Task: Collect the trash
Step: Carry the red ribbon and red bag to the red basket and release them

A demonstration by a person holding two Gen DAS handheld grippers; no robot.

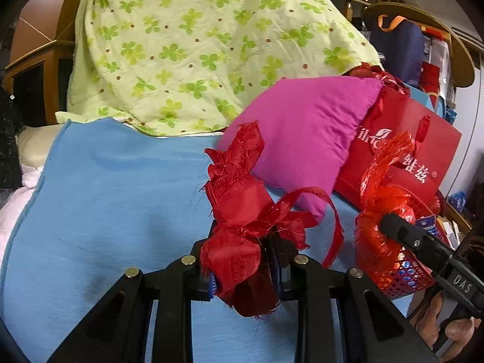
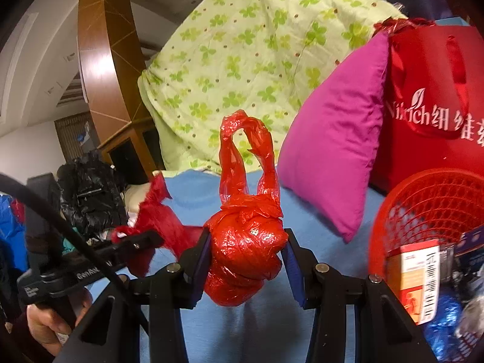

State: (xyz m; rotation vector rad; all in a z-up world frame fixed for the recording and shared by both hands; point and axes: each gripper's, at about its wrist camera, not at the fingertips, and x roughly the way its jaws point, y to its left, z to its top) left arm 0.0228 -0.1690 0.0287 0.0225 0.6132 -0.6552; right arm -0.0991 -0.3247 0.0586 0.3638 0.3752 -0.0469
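Clamped between the pads of the left gripper [image 1: 242, 269], in the left wrist view, a frayed red ribbon scrap [image 1: 239, 211] is seen, its long axis running up and away from the jaws, which are pressed nearly together on it above the blue sheet [image 1: 106, 196]. Off to that gripper's right, the red mesh basket [image 1: 405, 275] is partly hidden by the right gripper [image 1: 390, 222] and its load, so the basket lies well to the side of the left tool. Pinched between the blue pads of the right gripper [image 2: 246, 251], in the right wrist view, a knotted red plastic bag [image 2: 245, 242] is held, its twisted handles standing upward. Just to this tool's right the basket [image 2: 423, 199] is shown close by, already holding a carton and wrappers, with its open mouth turned toward the camera. The right hand is judged the nearer to the basket; a short sideways carry should bring its bag over the rim first.
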